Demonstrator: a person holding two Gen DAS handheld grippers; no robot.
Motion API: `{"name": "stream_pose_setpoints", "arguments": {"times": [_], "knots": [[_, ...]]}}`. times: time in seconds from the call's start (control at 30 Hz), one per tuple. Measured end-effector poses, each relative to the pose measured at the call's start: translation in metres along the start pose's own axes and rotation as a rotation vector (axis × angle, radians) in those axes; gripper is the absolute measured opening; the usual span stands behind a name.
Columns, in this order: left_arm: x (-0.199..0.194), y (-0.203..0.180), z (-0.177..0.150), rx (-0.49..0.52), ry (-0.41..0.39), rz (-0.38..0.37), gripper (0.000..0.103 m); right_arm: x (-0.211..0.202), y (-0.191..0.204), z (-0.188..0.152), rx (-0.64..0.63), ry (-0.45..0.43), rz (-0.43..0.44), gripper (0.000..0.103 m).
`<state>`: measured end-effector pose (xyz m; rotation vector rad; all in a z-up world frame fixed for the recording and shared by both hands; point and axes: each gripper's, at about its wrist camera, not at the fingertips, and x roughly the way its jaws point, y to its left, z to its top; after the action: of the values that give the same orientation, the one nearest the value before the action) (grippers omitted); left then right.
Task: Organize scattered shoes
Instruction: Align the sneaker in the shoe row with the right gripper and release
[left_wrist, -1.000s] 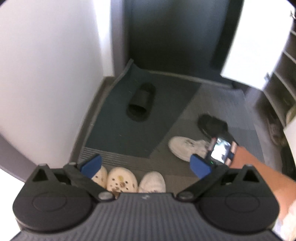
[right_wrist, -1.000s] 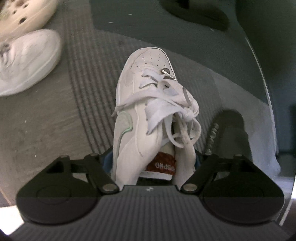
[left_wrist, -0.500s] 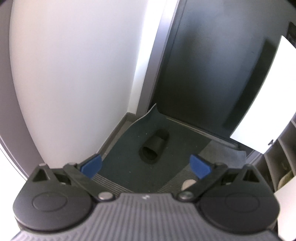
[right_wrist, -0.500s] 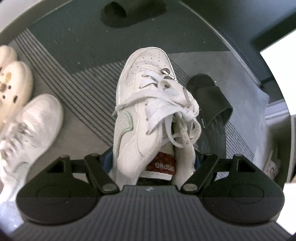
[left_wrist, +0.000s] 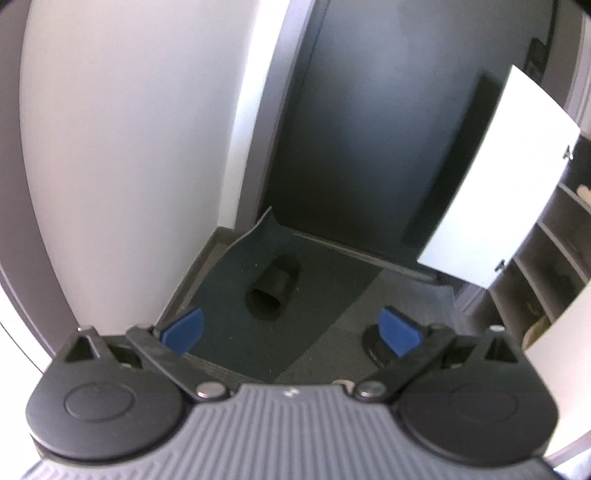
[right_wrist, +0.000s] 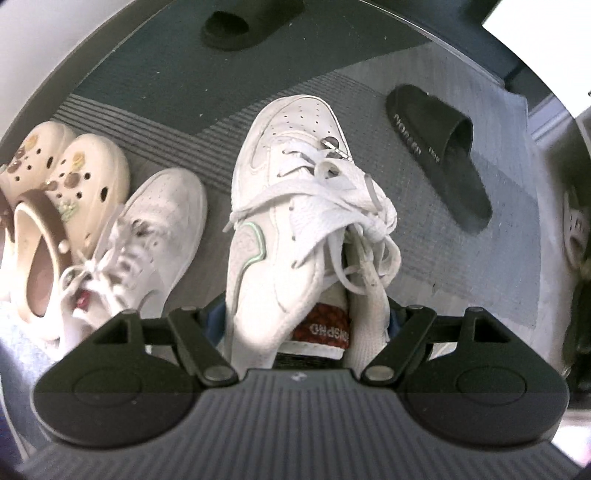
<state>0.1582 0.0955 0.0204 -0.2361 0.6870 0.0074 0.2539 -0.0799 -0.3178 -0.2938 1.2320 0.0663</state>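
Since a second ago the right tongs have lifted the white lace-up leather sneaker higher off the grey ribbed doormat, clenched on its heel collar, toe pointing away, so more of the floor now shows around it. Left of that mat's middle lie a matching white sneaker and a pair of cream perforated clogs, and right of it a black rubber slide sandal. Released and empty, the left tongs hang above the dark mat, facing another black slide before the dark door.
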Motion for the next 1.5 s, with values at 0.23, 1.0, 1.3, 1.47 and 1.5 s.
{"name": "stream_pose_setpoints", "arguments": {"times": [0.23,1.0,1.3,1.47,1.5], "knots": [[0.0,0.01,-0.004,-0.016,0.025,-0.02,0.103,0.002,0.009,-0.03,0.142,-0.02,-0.015,0.08],[0.004,0.034,-0.005,-0.013,0.038,0.025,0.103,0.047,0.054,-0.064,0.211,0.032,-0.038,0.08],[0.01,0.027,-0.009,0.004,0.057,0.023,0.103,0.062,0.062,-0.066,0.217,0.064,0.011,0.084],[0.012,0.02,-0.011,0.015,0.062,0.016,0.103,0.064,0.057,-0.066,0.216,0.07,0.052,0.086],[0.012,0.017,-0.011,0.018,0.062,0.015,0.103,0.063,0.057,-0.066,0.215,0.069,0.055,0.087]]}}
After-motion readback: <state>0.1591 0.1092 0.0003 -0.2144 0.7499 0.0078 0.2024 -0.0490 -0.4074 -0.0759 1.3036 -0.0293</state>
